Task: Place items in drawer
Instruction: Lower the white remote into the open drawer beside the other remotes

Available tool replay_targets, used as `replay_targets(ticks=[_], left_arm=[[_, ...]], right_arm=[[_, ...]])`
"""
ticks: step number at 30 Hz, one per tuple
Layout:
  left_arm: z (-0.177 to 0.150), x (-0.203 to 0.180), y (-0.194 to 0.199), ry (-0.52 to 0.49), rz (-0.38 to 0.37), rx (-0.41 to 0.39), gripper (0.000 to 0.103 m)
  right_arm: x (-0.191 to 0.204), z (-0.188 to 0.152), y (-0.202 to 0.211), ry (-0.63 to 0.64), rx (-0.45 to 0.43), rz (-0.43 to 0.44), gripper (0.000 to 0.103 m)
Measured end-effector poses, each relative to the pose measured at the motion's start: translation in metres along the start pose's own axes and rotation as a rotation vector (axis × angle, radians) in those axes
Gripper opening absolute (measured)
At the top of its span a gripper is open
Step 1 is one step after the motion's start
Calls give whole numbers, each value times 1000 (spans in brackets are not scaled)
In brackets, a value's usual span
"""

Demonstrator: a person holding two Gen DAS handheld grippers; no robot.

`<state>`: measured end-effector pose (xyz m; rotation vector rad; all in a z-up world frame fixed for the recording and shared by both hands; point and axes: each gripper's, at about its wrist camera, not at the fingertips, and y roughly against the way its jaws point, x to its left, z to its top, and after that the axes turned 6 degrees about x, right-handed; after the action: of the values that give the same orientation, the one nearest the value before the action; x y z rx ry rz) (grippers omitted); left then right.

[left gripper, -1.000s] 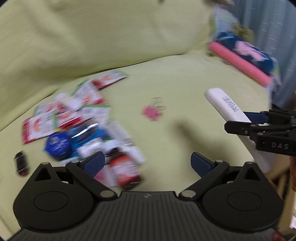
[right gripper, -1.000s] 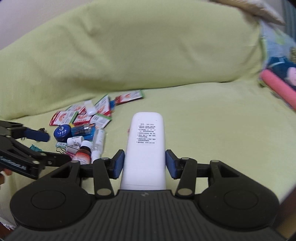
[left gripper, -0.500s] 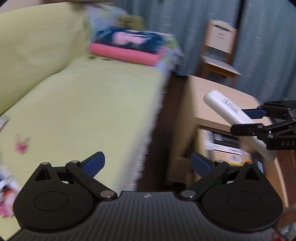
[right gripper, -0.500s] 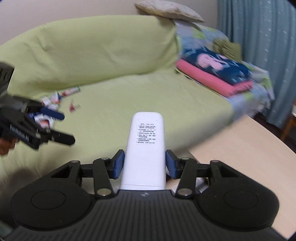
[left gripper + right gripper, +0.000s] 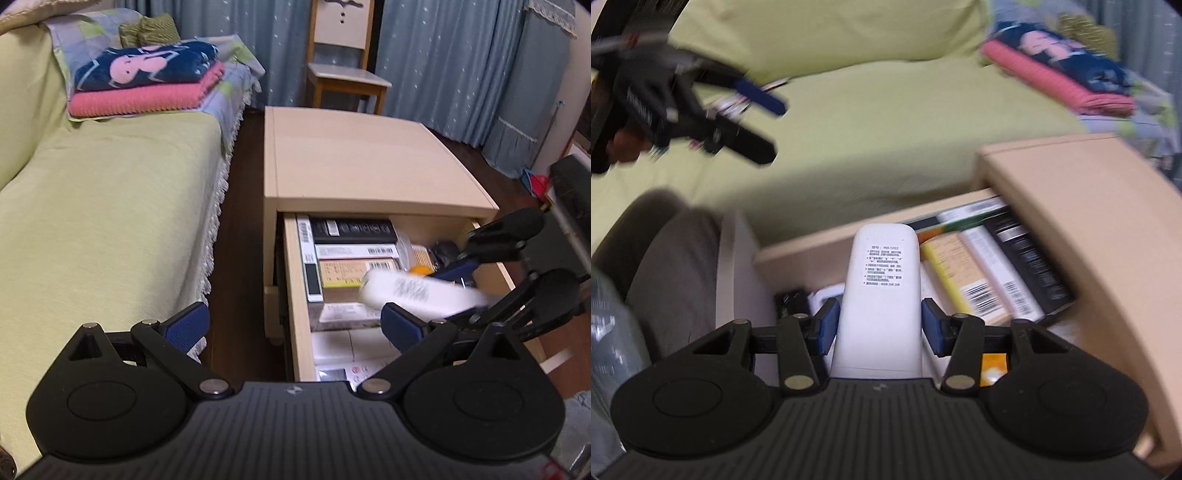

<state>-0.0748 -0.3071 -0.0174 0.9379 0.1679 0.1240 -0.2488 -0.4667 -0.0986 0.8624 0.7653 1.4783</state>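
Only right wrist view shows remote [image 5: 882, 295] label text.

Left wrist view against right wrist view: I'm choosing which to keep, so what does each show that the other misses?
Only the left wrist view shows the chair, the curtains and the cabinet top whole. Only the right wrist view shows the remote's label sharply and someone's knee. Both show the remote in the right gripper, the open drawer, books, sofa and folded blankets.

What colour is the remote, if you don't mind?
White remote, clearest in the right wrist view.
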Motion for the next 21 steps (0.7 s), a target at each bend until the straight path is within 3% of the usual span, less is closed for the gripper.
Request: replay_targets(ticks=[10, 21], left_arm=[[-8, -19, -18, -157, -51, 83, 100], [-8, -25, -29, -231, -75, 137, 100]], right_arm=[[8, -32, -41, 137, 50, 115, 44], [3, -36, -61, 227, 48, 182, 44]])
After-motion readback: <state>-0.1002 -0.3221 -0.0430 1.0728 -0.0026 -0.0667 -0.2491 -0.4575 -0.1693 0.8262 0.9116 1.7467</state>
